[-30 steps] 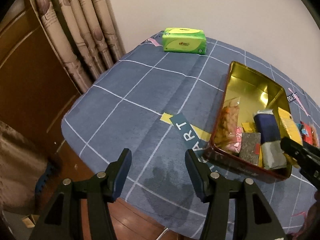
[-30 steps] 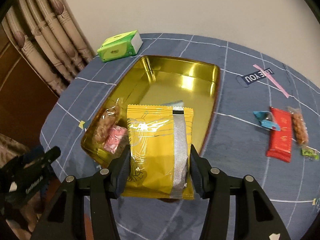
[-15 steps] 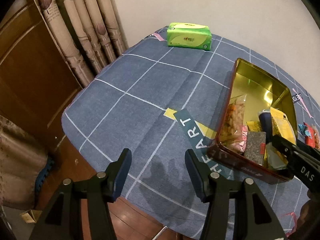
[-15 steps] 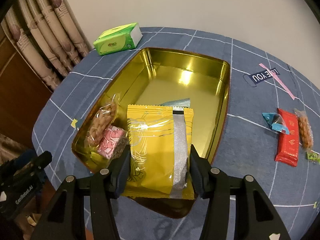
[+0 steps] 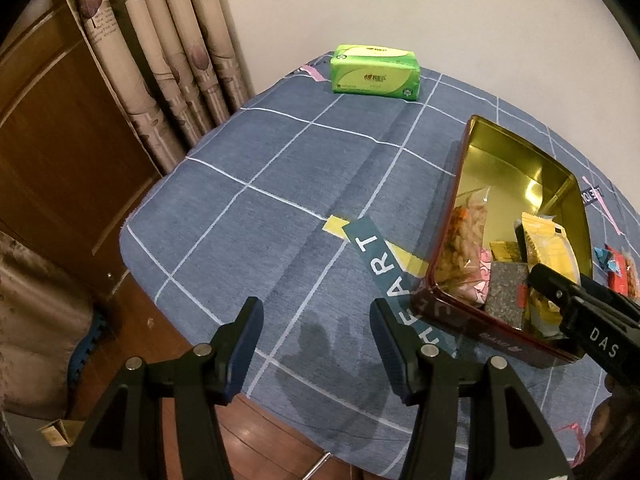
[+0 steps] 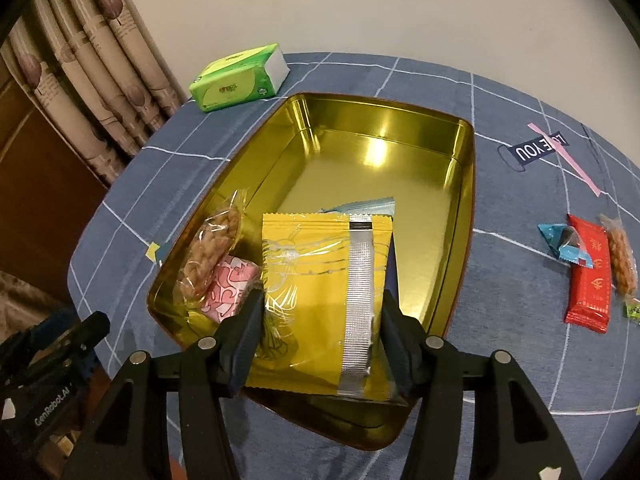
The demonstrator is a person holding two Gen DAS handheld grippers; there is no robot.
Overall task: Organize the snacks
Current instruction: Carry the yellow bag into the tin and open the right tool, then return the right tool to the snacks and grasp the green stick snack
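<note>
Since a second ago the right gripper (image 6: 322,330) has carried the yellow foil snack packet (image 6: 320,300) lower over the near end of the gold rectangular metal tin (image 6: 400,152), at frame centre. Its jaws are now opening, the packet between them. The left gripper (image 5: 314,344) is unchanged: spread, empty, lower centre.

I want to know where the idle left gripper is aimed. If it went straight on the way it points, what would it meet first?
Probably the blue checked tablecloth near the table's near edge. Nothing lies between the open left gripper and the cloth; the tin sits off to its right. Depth is hard to judge.
</note>
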